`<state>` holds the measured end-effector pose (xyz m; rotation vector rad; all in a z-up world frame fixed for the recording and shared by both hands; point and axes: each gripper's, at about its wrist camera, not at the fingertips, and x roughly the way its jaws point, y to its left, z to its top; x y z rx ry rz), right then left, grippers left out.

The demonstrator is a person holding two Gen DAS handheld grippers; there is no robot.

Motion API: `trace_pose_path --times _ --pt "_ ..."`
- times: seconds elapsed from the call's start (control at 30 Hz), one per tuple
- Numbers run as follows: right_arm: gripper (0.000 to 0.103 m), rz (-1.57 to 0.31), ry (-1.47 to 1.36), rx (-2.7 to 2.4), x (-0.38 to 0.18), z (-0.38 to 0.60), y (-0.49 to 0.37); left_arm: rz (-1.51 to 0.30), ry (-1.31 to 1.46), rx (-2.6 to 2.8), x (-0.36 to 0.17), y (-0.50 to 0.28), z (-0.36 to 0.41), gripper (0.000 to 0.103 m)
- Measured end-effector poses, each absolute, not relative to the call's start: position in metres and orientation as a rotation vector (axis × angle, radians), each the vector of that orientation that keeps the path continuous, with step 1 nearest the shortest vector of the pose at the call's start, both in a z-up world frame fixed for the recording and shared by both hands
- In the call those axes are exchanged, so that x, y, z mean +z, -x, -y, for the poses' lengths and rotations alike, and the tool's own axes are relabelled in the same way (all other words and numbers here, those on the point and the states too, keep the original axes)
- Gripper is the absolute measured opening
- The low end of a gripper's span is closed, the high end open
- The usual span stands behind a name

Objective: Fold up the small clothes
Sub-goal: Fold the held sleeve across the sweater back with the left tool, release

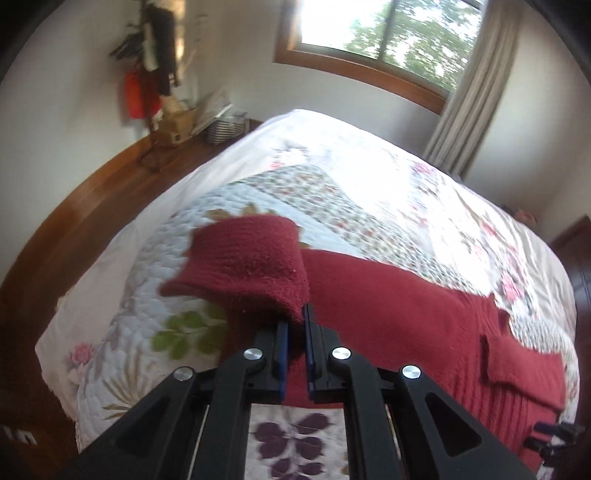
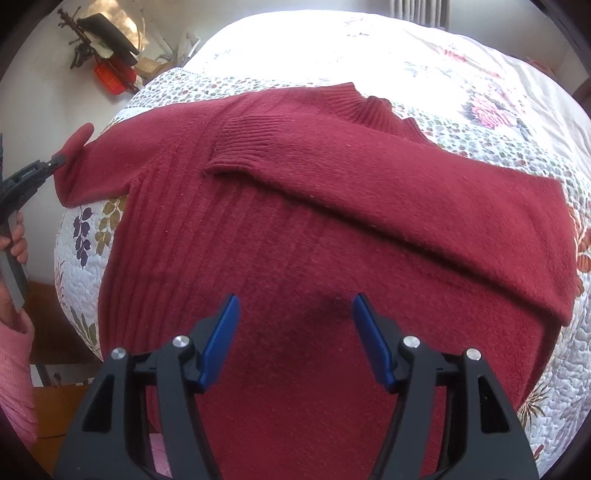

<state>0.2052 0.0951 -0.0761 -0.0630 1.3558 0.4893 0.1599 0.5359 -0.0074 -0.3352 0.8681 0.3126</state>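
Observation:
A dark red knit sweater lies spread on the floral quilt, front down. One sleeve is folded across its body, the ribbed cuff near the middle. My left gripper is shut on the other sleeve, which is lifted off the quilt and droops over the fingers. In the right wrist view the left gripper shows at the far left edge, pinching that sleeve's end. My right gripper hangs open just above the sweater's lower body, with nothing between its blue pads.
The bed's quilt fills most of both views. Wooden floor runs along the left side, with a coat stand and baskets against the wall. A window and curtain stand beyond the bed. A person's hand holds the left gripper.

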Motion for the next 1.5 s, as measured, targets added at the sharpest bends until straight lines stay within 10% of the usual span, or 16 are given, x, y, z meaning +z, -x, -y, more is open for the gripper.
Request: trace_pose_path --times 0.63,0.77,1.33,1.5 --pt "0.064 -1.343 0.006 0.439 -0.073 -0.039 -0.194 -1.101 0.195 -0.148 -0.049 -0.199 -0.378 0.013" --pt "0.064 -1.347 0.005 0.436 -0.074 -0.035 -0.193 -1.114 0.283 -0.223 -0.051 -0.19 -0.381 0.032" --pt "0.066 -1.345 0.03 0.449 -0.07 -0.046 -0.191 -1.066 0.488 -0.004 -0.041 -0.219 -0.431 0.04" --pt "0.066 -1.34 0.019 0.435 -0.069 -0.04 -0.19 -1.075 0.499 0.02 -0.048 -0.233 -0.431 0.007"
